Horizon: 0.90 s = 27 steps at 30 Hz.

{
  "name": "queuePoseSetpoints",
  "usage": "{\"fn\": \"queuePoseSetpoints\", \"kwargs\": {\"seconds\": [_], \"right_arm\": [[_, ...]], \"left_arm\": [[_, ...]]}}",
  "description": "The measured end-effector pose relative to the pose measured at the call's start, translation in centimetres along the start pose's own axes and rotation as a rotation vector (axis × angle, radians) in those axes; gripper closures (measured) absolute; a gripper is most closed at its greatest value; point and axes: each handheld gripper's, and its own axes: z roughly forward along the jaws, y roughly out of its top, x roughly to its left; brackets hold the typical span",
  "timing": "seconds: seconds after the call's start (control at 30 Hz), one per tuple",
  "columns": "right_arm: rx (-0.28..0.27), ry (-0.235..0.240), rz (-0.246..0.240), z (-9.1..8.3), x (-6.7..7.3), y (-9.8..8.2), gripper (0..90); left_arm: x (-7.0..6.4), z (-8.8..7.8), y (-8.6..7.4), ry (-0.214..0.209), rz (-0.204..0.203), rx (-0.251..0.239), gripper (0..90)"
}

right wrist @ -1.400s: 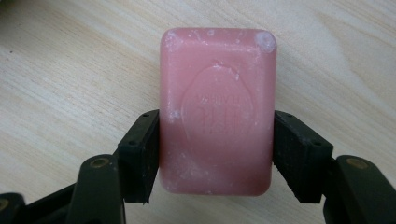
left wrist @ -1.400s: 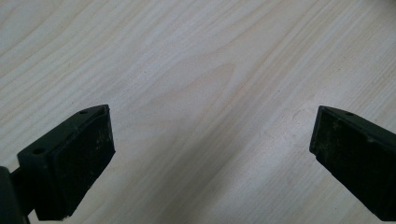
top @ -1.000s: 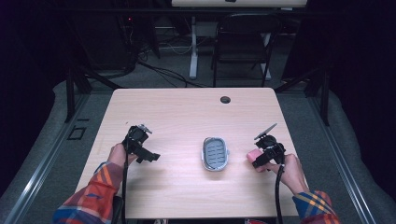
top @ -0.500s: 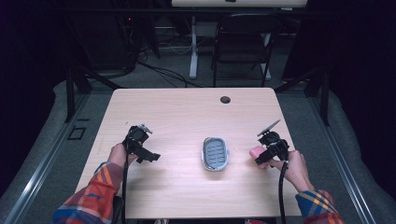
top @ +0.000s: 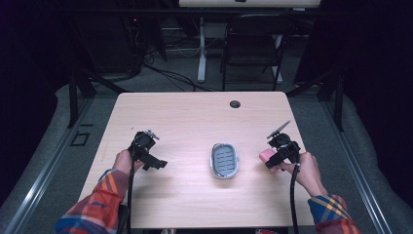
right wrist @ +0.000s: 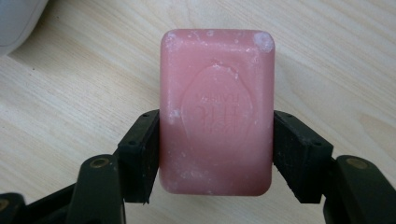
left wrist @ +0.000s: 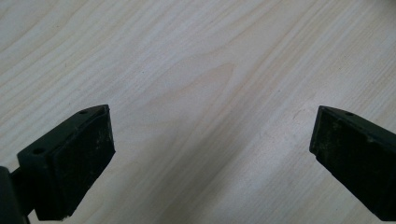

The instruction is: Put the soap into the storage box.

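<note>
Two claws in play: my right claw [right wrist: 215,149] clamps the pink soap bar [right wrist: 217,112] by its long sides, just right of the grey soap dish [top: 224,160] on the tabletop [top: 195,122]. Pickup done; placing in the dish likely remains. My left claw [left wrist: 210,158] gapes empty. Embossed lettering reads only from the right gripper view.

The desk [top: 185,117] is a pale wood-grain top with rounded corners and a small dark round hole [top: 235,104] near its far edge. A grey oval soap dish [top: 224,161] with a slotted inner tray lies directly on it, between the two pairs of jaws and nearer the right pair. Bare wood shows between the left jaws.
</note>
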Motion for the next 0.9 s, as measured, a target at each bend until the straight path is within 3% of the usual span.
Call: {"fn": "queuePoseSetpoints", "kwargs": {"seconds": [0.03, 0.1, 0.13, 0.2, 0.23, 0.27, 0.5, 0.6, 0.63, 0.7, 0.9], "right_arm": [[-0.015, 0.003, 0.005, 0.1, 0.1, 0.1, 37.0], [0.014, 0.001, -0.020, -0.2, 0.1, 0.4, 37.0], [-0.022, 0.005, 0.006, 0.0, 0.3, 0.4, 37.1], [0.007, 0.005, -0.020, -0.2, 0.3, 0.7, 37.0], [-0.018, 0.009, -0.001, -0.1, 0.5, 0.7, 37.0], [0.001, 0.009, -0.018, -0.3, 0.4, 0.9, 37.0], [-0.032, 0.016, -0.010, -0.2, 1.1, 1.6, 37.0], [-0.006, 0.016, -0.030, -0.4, 1.1, 1.9, 37.0], [-0.027, 0.018, -0.017, -0.3, 1.2, 2.0, 37.1], [-0.008, 0.017, -0.037, -0.6, 1.2, 2.2, 37.0], [-0.029, 0.013, -0.029, -0.8, 1.5, 2.5, 37.0]], "left_arm": [[0.0, 0.0, 0.0, 0.000, 0.000, 0.000, 0.0], [0.0, 0.0, 0.0, 0.001, 0.001, 0.000, 0.0], [0.0, 0.0, 0.0, 0.000, 0.002, -0.001, 0.0], [0.0, -0.1, 0.0, 0.000, 0.004, 0.000, 0.0], [0.0, -0.1, 0.0, 0.000, 0.004, 0.000, 0.0], [0.0, -0.1, 0.0, 0.000, 0.005, 0.000, 0.0], [-0.1, 0.0, 0.1, 0.002, 0.007, -0.002, 0.0], [-0.1, 0.0, 0.0, 0.000, 0.007, -0.002, 0.0], [-0.1, 0.0, 0.0, 0.001, 0.007, -0.002, 0.0], [-0.1, 0.0, 0.1, 0.000, 0.006, -0.002, 0.0], [-0.1, 0.0, 0.1, -0.001, 0.010, 0.002, 0.0]]}}
